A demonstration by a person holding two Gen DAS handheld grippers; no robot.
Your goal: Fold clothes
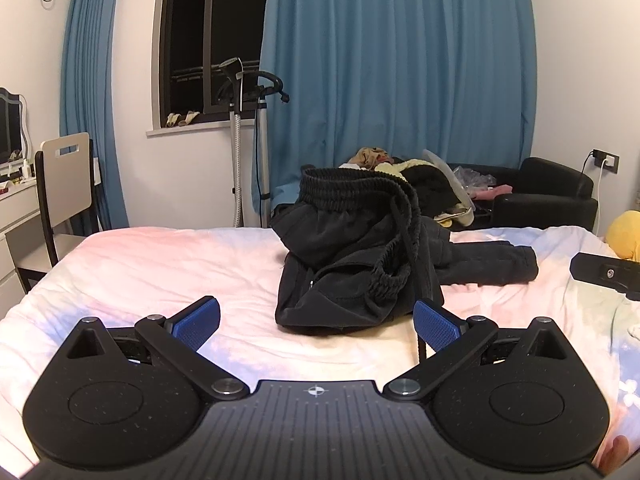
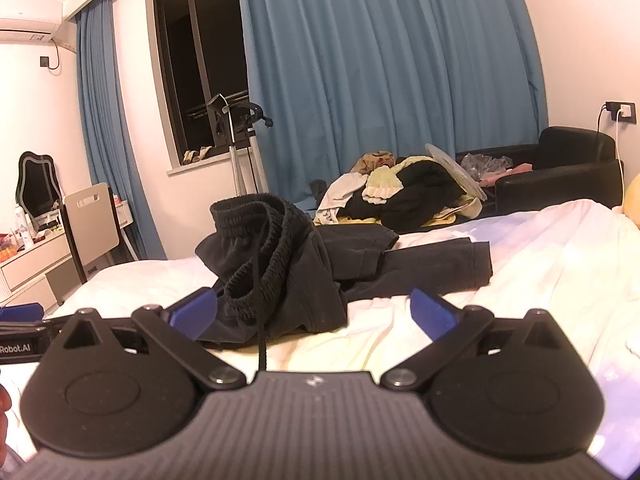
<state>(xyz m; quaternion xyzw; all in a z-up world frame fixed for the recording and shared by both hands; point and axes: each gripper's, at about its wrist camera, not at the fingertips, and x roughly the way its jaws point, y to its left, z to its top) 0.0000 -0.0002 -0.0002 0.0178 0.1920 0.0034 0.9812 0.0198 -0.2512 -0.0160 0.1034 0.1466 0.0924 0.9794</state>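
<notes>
Both claws sat lowest in their views, the left claw [image 1: 316, 320] and the right claw [image 2: 314, 314] each spread wide and gripping nothing. Just ahead of them, on the pink-and-white rumpled bedsheet [image 1: 140, 272], lay the black drawstring trousers of soft fabric [image 1: 360, 256], heaped rather than folded: the elastic waistband [image 2: 256, 208] stood up in a bunch, the legs trailed off to the right, and a drawstring [image 2: 262, 344] ran down toward the right claw. Judged so, flattening and folding remained.
</notes>
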